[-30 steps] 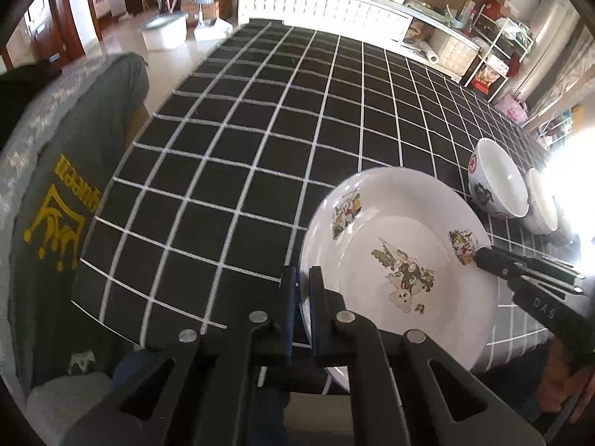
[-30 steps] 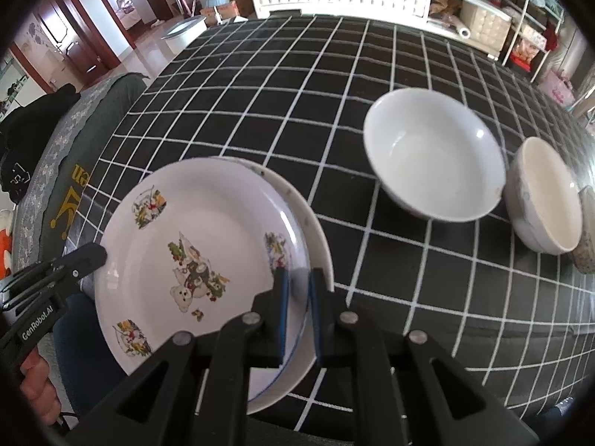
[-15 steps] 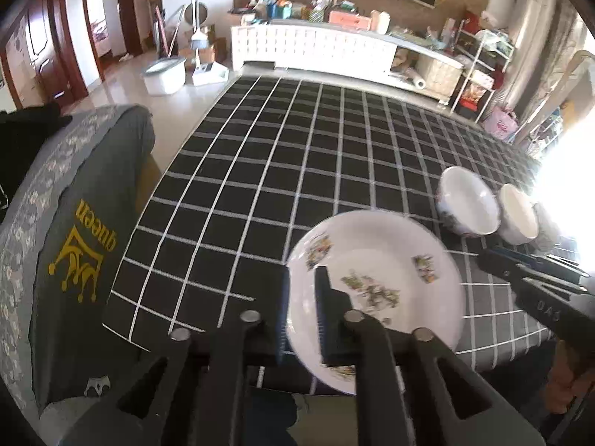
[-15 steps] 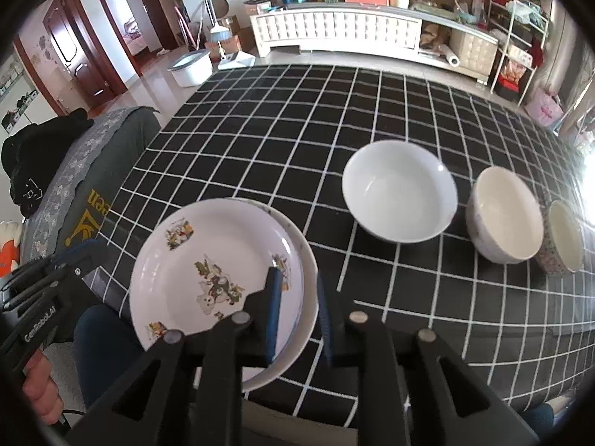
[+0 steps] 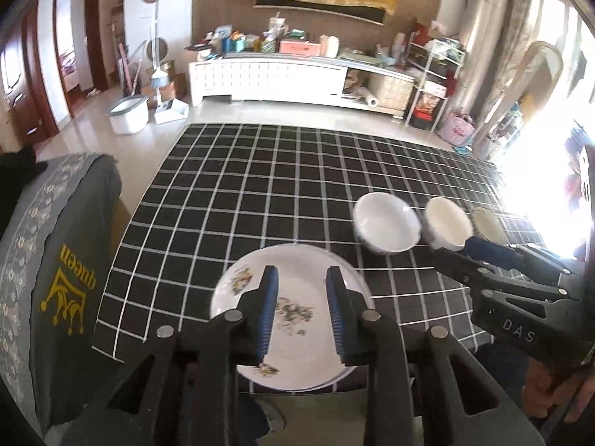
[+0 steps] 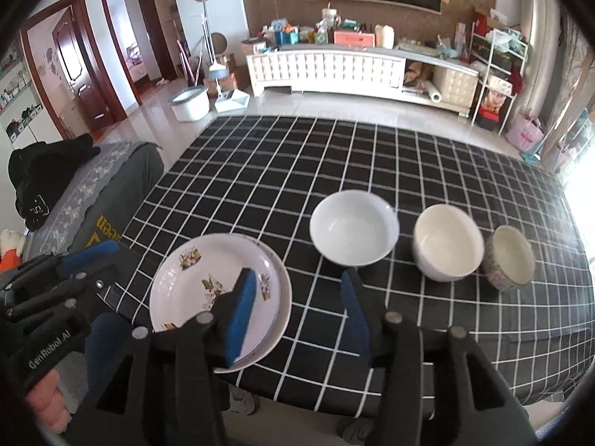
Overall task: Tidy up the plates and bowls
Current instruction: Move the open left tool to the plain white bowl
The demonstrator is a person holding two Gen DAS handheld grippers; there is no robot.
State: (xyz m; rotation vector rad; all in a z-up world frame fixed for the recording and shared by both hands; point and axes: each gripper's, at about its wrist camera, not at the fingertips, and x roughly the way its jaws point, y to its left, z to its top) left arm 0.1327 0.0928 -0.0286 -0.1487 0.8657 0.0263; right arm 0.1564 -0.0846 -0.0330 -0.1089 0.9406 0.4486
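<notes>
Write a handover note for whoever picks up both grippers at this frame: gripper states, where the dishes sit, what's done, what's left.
Left gripper: open, empty, above the plates.
Right gripper: open, empty, just right of them.
Decorated plate lies stacked on the plain plate at the table's near left edge; both released.
Three bowls stand apart in a row to the right: large white bowl, cream bowl, small patterned bowl.
Done: plates stacked.
Left: probably nest the bowls by size.
</notes>
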